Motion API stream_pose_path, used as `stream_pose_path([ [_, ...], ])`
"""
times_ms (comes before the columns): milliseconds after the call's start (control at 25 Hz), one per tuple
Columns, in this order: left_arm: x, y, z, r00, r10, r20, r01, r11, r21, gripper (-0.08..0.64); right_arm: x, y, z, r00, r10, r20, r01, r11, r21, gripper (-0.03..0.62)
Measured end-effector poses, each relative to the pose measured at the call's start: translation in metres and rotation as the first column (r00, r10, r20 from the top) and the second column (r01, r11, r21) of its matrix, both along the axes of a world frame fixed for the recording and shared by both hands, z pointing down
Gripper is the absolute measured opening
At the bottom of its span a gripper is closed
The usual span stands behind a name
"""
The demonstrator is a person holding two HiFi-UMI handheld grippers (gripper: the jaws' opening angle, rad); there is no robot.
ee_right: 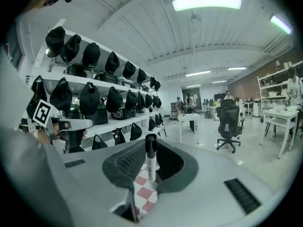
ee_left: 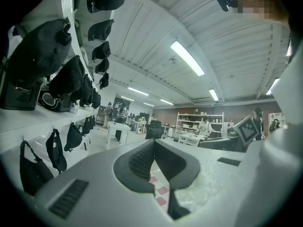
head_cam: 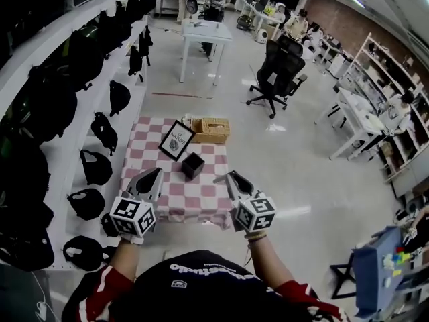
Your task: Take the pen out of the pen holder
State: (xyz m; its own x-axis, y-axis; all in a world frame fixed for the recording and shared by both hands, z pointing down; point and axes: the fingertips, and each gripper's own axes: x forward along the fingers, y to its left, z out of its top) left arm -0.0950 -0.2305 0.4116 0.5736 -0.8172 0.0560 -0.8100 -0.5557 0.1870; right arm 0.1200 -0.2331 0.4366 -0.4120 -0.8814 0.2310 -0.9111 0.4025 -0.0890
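The person wears a black top [head_cam: 194,288] with white lettering and red sleeves [head_cam: 100,292] striped white, at 7 and 5 o'clock in the head view. The left gripper [head_cam: 154,174] and right gripper [head_cam: 223,178] are grey-shelled with dark ribbed jaws. Each carries a cube [head_cam: 133,217] of black-and-white square markers.

Both gripper shells read as matt grey plastic to me, slightly grainy. Left gripper [ee_left: 154,143] and right gripper [ee_right: 150,145] have black ribbed pads [ee_right: 130,161], rubbery-looking, no shine. Pen [ee_right: 150,163] clamped in the right one: glossy black cap, smooth white plastic barrel.

Head view: pen holder [head_cam: 192,166] is matt black, material can't tell. Tablecloth [head_cam: 151,203] is pink/white checked fabric, soft-looking. At its 1 o'clock, basket [head_cam: 210,130], woven wicker, rough. At 12, picture frame [head_cam: 176,141], black, w/ paper print inside. Floor [head_cam: 288,173] smooth, glossy, reflecting light. Bags [head_cam: 96,168] at 9 o'clock: black cloth, matt.
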Motion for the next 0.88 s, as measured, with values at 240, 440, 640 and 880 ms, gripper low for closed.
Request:
stream_pose_path([
  [240,0.023,0.022,-0.018,0.999,-0.037,-0.006,0.038,0.998,0.042,0.005,0.023,0.035,-0.016,1.0,-0.016,0.011,0.016,0.999,0.035,0.071],
  [440,0.034,0.048,-0.025,0.997,-0.06,0.038,0.058,0.996,0.07,0.005,0.038,0.061,-0.027,0.999,-0.019,0.027,0.018,0.998,0.055,0.072],
  [640,0.039,0.069,-0.028,0.996,-0.08,0.037,0.077,0.994,0.074,0.005,0.043,0.077,-0.037,1.0,-0.023,0.019,0.022,0.996,0.091,0.071],
  [880,0.041,0.085,-0.028,0.997,-0.081,-0.011,0.082,0.995,0.061,0.005,0.045,0.087,-0.046,1.0,-0.024,0.019,0.021,0.993,0.119,0.071],
])
